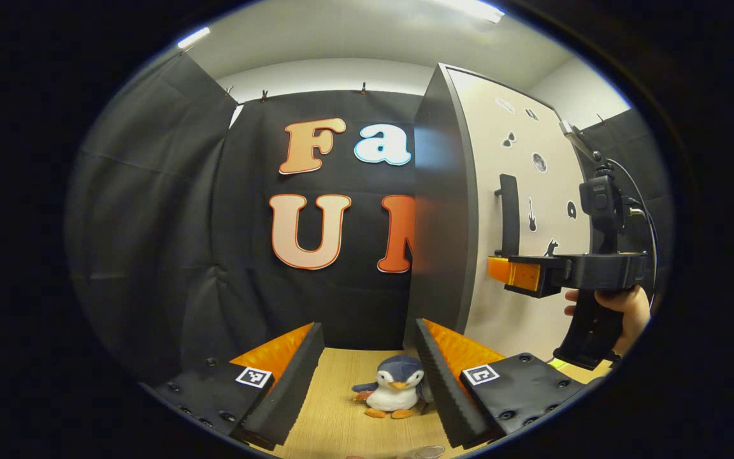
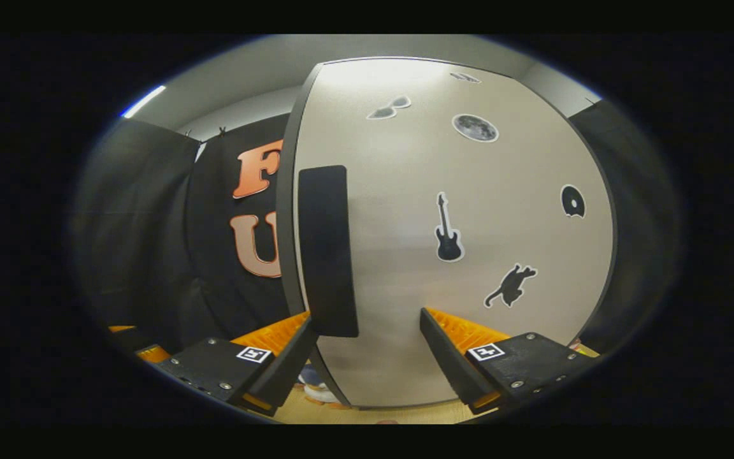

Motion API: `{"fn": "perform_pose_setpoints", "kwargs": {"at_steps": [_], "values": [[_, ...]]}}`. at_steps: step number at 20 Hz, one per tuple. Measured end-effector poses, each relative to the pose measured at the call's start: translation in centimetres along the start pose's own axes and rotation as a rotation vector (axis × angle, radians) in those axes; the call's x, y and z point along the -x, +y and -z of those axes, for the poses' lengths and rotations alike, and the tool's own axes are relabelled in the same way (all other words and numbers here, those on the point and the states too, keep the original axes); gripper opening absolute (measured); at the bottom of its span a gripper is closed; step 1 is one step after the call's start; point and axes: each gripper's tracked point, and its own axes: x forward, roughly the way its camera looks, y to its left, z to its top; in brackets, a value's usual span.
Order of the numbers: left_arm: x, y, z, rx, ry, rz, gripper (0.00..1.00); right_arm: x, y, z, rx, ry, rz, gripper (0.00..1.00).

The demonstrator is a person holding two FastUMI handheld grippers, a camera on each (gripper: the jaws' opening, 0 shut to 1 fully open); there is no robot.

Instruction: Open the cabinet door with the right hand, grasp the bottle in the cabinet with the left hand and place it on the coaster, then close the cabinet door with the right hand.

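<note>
A tall cabinet stands on the right of the left gripper view, with a dark grey side (image 1: 440,210) and a white door (image 1: 536,319) that lies flush and carries small black stickers. Its black vertical handle (image 1: 508,213) sits near the door's left edge. My right gripper (image 1: 520,274), held by a hand (image 1: 628,309), hovers open just below that handle. In the right gripper view the door (image 2: 469,191) is very close, and the handle (image 2: 327,252) ends just above my left finger, with my right gripper (image 2: 367,317) open. My left gripper (image 1: 367,325) is open over the table.
A small plush penguin (image 1: 394,389) sits on the wooden table (image 1: 335,414) between my left gripper's fingers, beside the cabinet's front corner. A pale round thing (image 1: 427,452) peeks in at the bottom edge, too cut off to identify. Black cloth walls stand behind and to the left.
</note>
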Motion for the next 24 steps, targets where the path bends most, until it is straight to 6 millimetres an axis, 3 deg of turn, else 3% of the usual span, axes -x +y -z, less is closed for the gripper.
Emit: {"fn": "perform_pose_setpoints", "kwargs": {"at_steps": [4,7,14,16,21,24], "values": [[0.5,-1.0,-0.6,0.002,-0.005,-0.039,0.93,3.7,0.3,-1.0,-0.015,-0.03,-0.074,0.96],[1.1,-2.3,-1.1,-0.004,-0.012,-0.063,0.93,7.0,-0.9,-1.8,-0.001,-0.039,-0.104,0.96],[2.7,-6.1,-2.1,0.008,-0.025,-0.096,0.93,13.6,-6.3,-3.0,0.055,-0.05,-0.103,0.99],[3.0,-6.8,-2.6,-0.002,-0.036,-0.113,0.93,15.1,-7.7,-3.3,0.084,-0.06,-0.099,0.96],[3.7,-9.0,-3.6,-0.033,-0.046,-0.133,0.93,17.9,-10.0,-1.9,0.144,-0.041,-0.117,0.96],[3.8,-10.3,-4.0,-0.057,-0.048,-0.123,0.94,18.4,-10.4,-1.2,0.158,-0.037,-0.13,0.96]]}}
